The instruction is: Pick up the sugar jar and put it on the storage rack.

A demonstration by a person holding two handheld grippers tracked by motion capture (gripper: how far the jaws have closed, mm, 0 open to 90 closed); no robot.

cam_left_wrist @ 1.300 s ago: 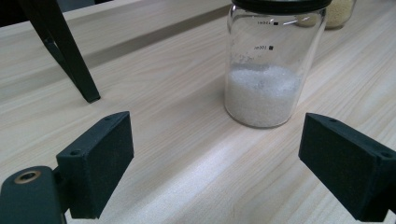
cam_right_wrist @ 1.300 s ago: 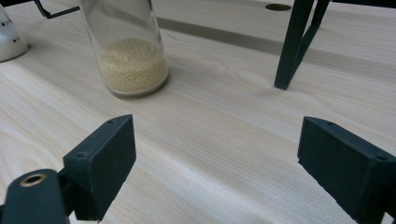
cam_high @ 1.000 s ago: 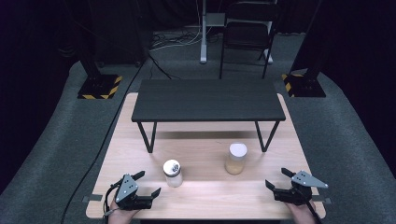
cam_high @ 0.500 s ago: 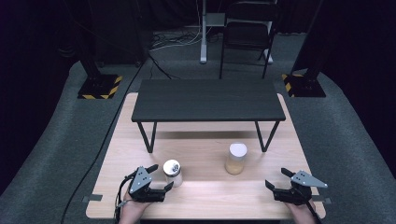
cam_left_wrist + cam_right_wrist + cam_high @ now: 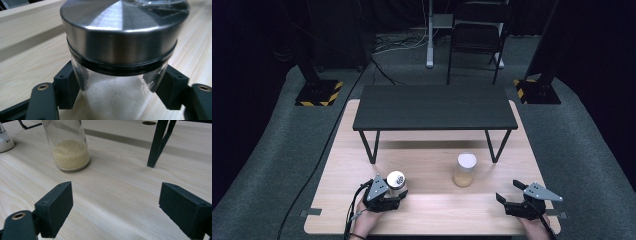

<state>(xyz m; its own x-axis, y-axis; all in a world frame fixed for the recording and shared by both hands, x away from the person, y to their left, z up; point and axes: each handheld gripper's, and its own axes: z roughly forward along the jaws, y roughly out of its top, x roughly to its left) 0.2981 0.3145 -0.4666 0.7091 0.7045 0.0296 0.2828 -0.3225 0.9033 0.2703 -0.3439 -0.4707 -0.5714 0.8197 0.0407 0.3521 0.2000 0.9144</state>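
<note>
Your left gripper [image 5: 398, 194], wide a second ago and off to the left, has slid right and just closed its jaws on the jar [image 5: 119, 75], apparently still on the table [image 5: 432, 207], while your right gripper [image 5: 510, 196] stays wide, empty.

A second ago I had the left gripper [image 5: 399, 192] low at the near left edge of the pale wooden tabletop [image 5: 432, 210], well apart from the small glass jar with the brushed steel lid and white grains inside [image 5: 395, 182]. Since then I have carried it across the tabletop toward that jar, up and to the right in the high view; at the half-second mark it was just beside the jar with its jaws wide. Its jaws have just been closing, and now the pads [image 5: 65, 87] press on the glass on both sides, just under the lid.
</note>
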